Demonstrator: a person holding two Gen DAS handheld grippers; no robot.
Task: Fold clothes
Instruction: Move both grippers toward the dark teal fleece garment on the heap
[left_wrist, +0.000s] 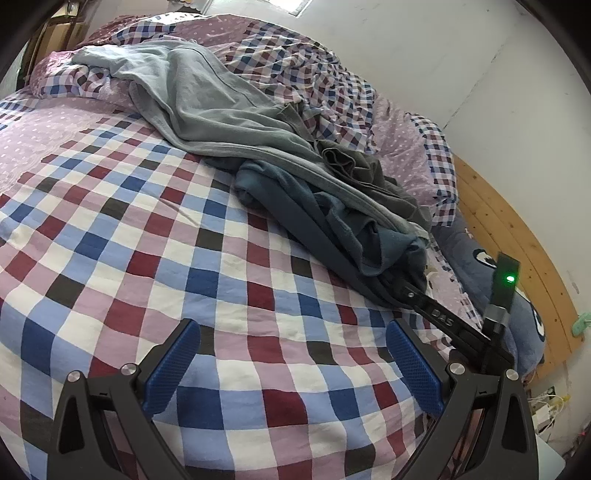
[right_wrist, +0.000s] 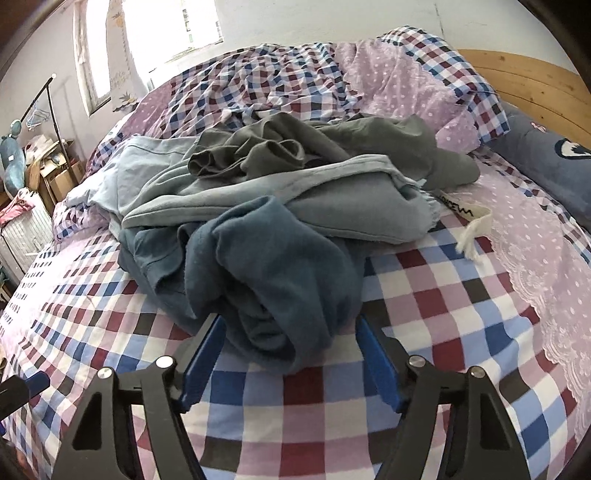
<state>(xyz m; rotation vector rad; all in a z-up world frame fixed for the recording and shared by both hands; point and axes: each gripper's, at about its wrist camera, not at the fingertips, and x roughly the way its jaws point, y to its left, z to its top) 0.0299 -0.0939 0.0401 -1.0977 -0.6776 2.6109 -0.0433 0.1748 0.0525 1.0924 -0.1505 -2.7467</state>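
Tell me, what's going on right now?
Left gripper open over bare bedspread. Right gripper open around dark blue garment, not yet shut. Clothes pile unfolded. Nothing in the way.

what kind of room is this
Most likely a home bedroom: a bed with a checked purple, blue and white cover, a wooden headboard, and a heap of grey and dark blue clothes on it.

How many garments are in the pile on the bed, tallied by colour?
Light grey-blue garment: 1
Dark teal-blue garment: 1
Olive-grey garment: 1
Total: 3 visible on the checked bedspread; more may lie hidden underneath.
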